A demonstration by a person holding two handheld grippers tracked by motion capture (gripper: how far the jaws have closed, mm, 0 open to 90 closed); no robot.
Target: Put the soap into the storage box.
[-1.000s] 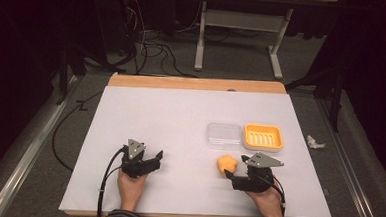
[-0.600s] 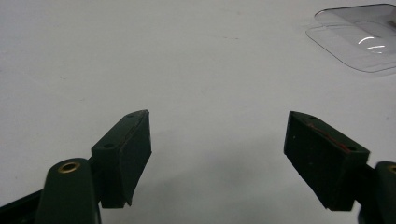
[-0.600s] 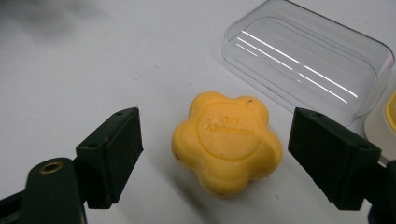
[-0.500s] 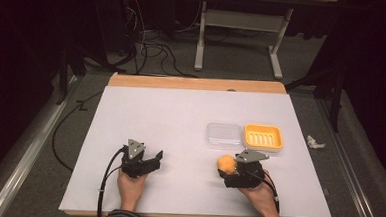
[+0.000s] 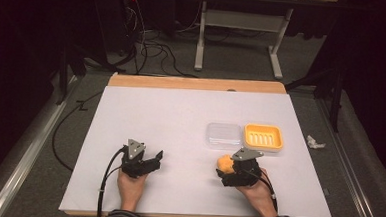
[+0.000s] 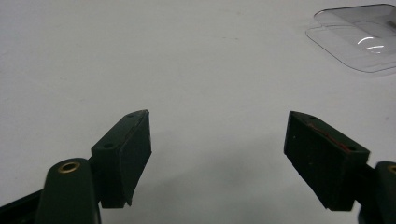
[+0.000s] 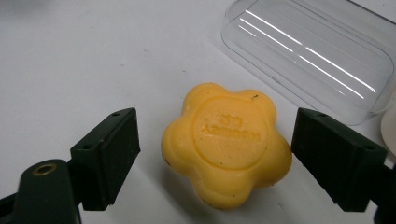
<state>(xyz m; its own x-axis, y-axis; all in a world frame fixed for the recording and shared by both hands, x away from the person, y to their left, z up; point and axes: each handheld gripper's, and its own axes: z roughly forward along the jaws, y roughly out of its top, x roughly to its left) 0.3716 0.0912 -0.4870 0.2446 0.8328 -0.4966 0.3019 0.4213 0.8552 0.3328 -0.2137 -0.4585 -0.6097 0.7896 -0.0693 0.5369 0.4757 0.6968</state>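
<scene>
Straddling the yellow flower-shaped soap [image 7: 226, 142], the right gripper [image 5: 226, 171] stands released — jaws either side, neither touching. It lies flat near the table's [image 5: 180, 113] front-right, beside the clear lid [image 5: 223, 135]; the left gripper [image 5: 150, 161] gapes idle.

White-topped table [image 5: 180, 123], wooden strip along far edge. Grey carpet floor [image 5: 233, 65] beyond. Metal desk frame [image 5: 240, 36] at back, tangled cables [image 5: 149, 46] beside. Crumpled paper [image 5: 314, 142] on floor, right. Room dim, edges black.

Both forearms rest low; left hand-held gripper [image 6: 217, 158] and right hand-held gripper [image 7: 217, 158] gape, seemingly level.
</scene>
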